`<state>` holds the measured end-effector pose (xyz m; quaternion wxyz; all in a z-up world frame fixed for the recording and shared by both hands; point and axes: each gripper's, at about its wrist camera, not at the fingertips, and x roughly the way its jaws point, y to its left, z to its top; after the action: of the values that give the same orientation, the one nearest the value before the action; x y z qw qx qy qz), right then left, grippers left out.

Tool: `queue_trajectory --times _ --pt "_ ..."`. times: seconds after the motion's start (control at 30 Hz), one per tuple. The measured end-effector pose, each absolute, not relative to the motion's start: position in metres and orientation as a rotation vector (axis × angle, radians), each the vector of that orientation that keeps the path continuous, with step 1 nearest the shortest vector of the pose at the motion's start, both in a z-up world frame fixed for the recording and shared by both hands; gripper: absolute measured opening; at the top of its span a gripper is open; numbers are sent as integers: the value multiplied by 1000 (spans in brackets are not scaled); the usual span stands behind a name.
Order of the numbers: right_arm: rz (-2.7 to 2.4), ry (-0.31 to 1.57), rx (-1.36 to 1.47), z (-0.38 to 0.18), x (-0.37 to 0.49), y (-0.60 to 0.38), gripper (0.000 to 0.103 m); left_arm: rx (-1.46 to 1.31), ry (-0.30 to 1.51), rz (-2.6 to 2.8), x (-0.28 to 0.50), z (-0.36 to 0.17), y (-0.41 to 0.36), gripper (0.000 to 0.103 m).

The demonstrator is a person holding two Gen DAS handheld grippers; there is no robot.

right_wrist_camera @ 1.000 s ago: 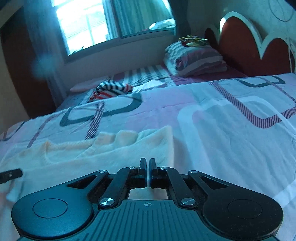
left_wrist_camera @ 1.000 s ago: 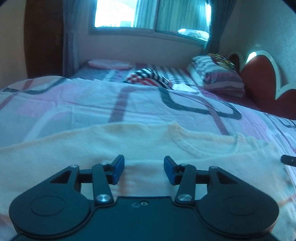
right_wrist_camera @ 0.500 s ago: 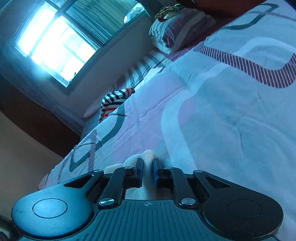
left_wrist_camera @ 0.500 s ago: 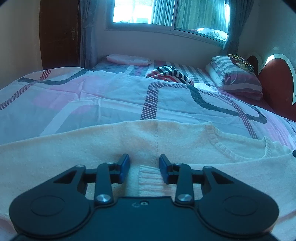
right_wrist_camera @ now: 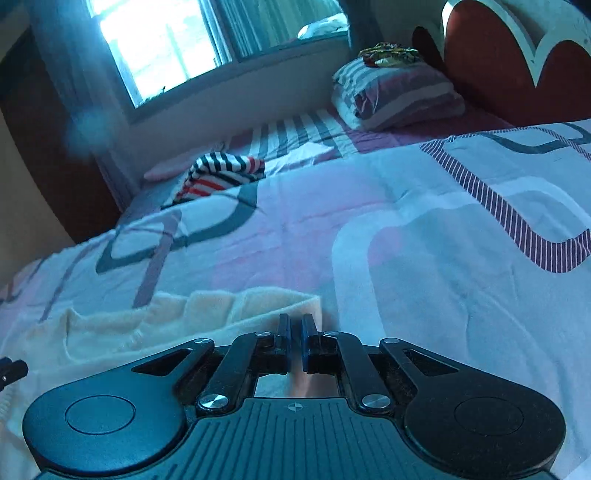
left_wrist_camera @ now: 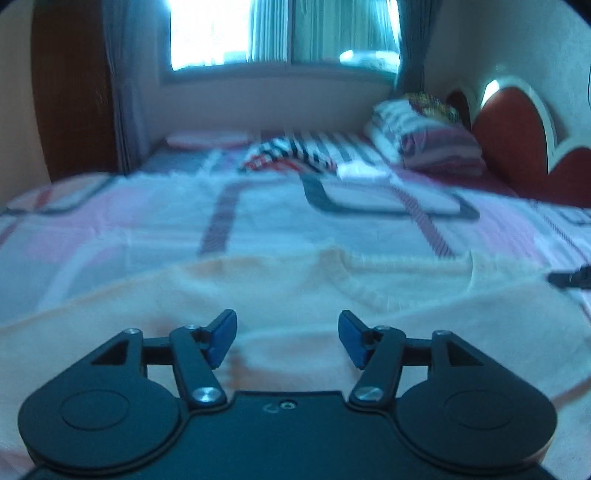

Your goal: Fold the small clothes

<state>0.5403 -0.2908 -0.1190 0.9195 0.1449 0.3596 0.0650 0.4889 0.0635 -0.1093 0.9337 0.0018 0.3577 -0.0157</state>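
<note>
A cream knitted sweater point(left_wrist_camera: 295, 295) lies spread on the patterned bed cover point(left_wrist_camera: 258, 221), its neckline toward the right. My left gripper point(left_wrist_camera: 287, 338) is open and empty just above the sweater's body. My right gripper point(right_wrist_camera: 295, 334) is shut on the sweater's edge point(right_wrist_camera: 258, 306), which bunches in folds right before its fingers. The right gripper's tip point(left_wrist_camera: 570, 277) shows at the right edge of the left wrist view. The left gripper's tip point(right_wrist_camera: 13, 369) shows at the left edge of the right wrist view.
A striped red, white and dark garment point(left_wrist_camera: 291, 157) lies folded farther up the bed, also in the right wrist view point(right_wrist_camera: 221, 173). Striped pillows point(left_wrist_camera: 424, 147) rest by the red headboard point(left_wrist_camera: 517, 147). A window point(left_wrist_camera: 277, 33) and a wall stand beyond.
My left gripper has opened wider and let go of the ribbed fold that sat between its fingers. My right gripper has levelled out from a steep tilt, still shut on the sweater's edge.
</note>
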Motion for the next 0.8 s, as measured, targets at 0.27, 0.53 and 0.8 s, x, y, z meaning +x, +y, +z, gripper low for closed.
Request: queue_trajectory --times 0.27,0.53,0.8 --pt "142 764 192 -106 513 -271 5 -13 703 -57 470 -100 76 66" --pt "133 788 109 -114 495 -248 5 34 747 -44 467 -111 73 69" --pt "140 793 98 -101 458 -244 5 24 743 -55 447 -100 76 66"
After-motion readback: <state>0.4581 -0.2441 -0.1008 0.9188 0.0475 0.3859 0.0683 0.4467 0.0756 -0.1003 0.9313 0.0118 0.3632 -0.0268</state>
